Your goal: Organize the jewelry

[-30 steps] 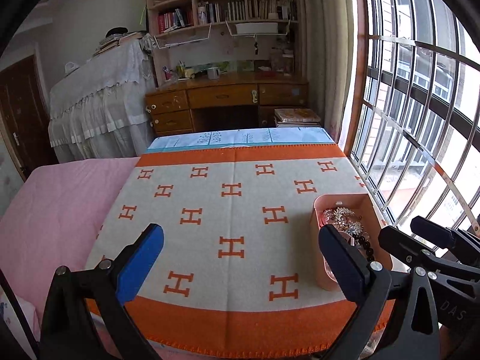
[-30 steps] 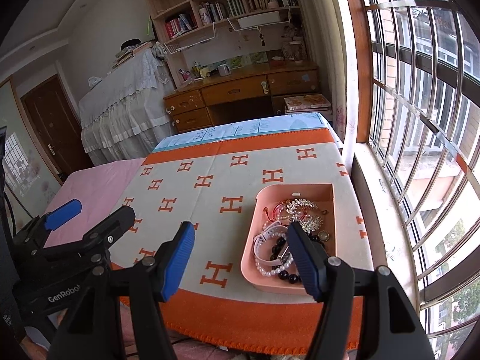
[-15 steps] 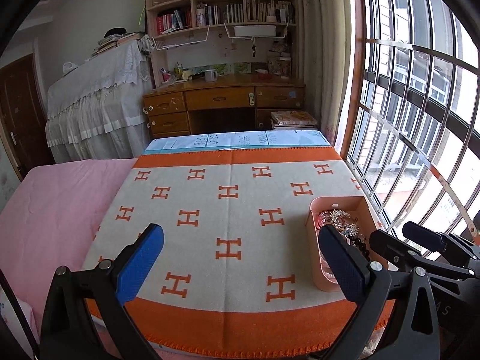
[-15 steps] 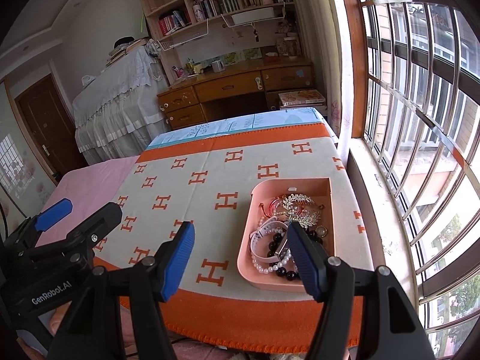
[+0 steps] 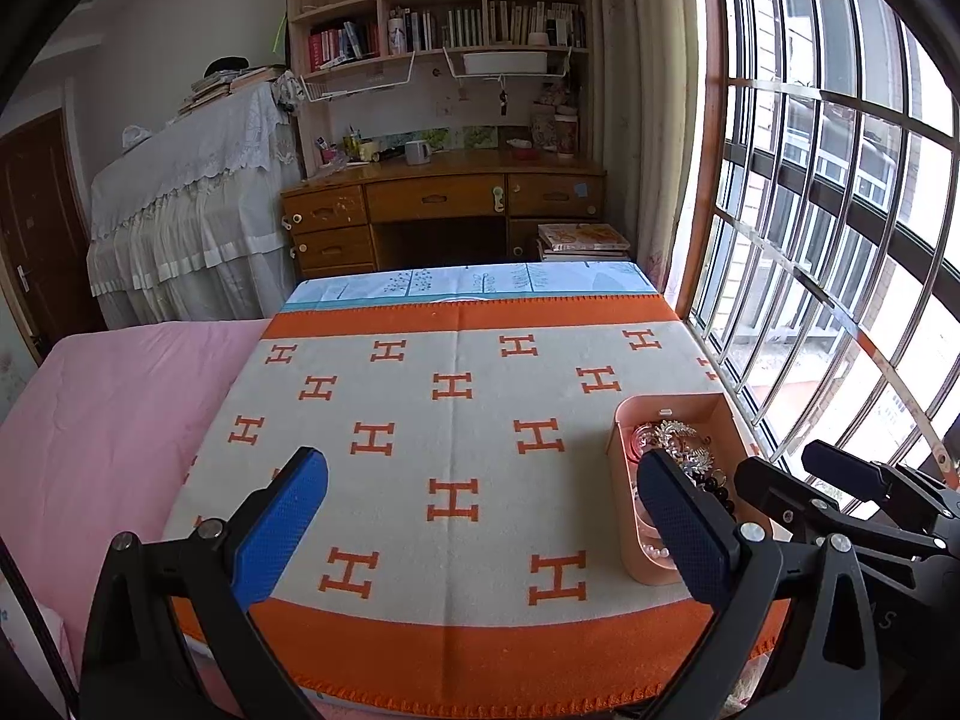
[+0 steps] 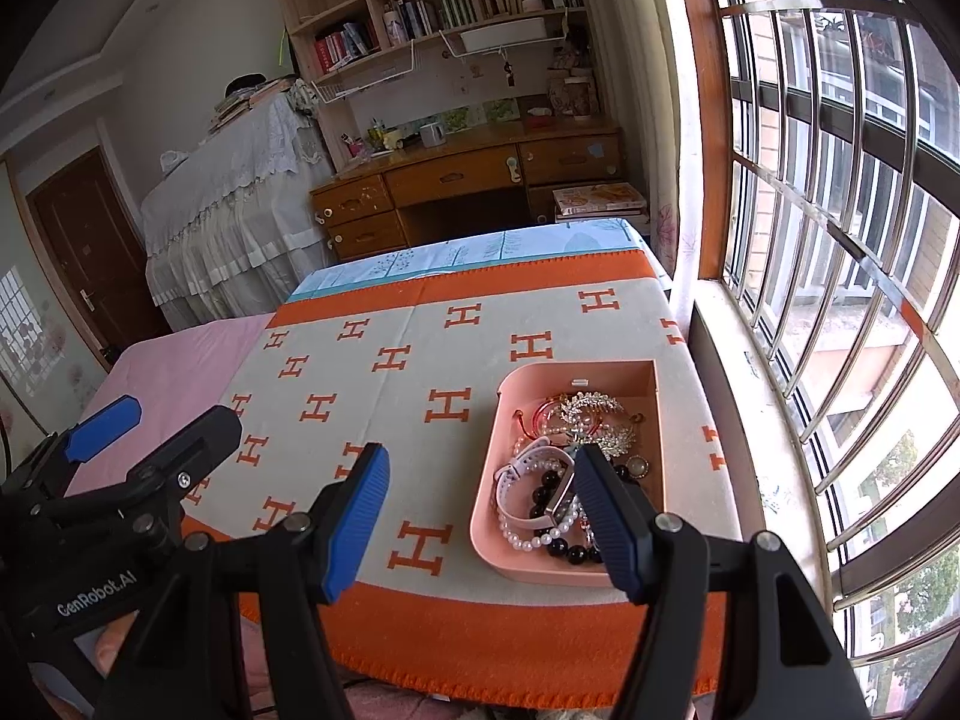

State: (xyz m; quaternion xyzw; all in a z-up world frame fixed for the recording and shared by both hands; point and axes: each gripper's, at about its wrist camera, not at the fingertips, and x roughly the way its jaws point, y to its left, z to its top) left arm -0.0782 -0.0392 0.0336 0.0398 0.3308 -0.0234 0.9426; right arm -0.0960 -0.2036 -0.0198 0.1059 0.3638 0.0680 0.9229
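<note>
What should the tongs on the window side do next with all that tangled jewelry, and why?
Probably the right tongs should dip toward the pink plastic tray and pinch one piece off the top, perhaps the white-strapped watch. Both the right and the left tongs are open and empty, the jewelry lies heaped together in the tray, and the orange-and-cream H-patterned blanket beside it has room to lay pieces out.

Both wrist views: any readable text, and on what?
"GenRobot.AI": white print on the black frame of the left tongs, right wrist view.
"H": orange letter repeated over the cream and orange blanket.
White print on the right tongs frame: partly cut off, unreadable.
Book spines on the wooden shelf: too small.
</note>
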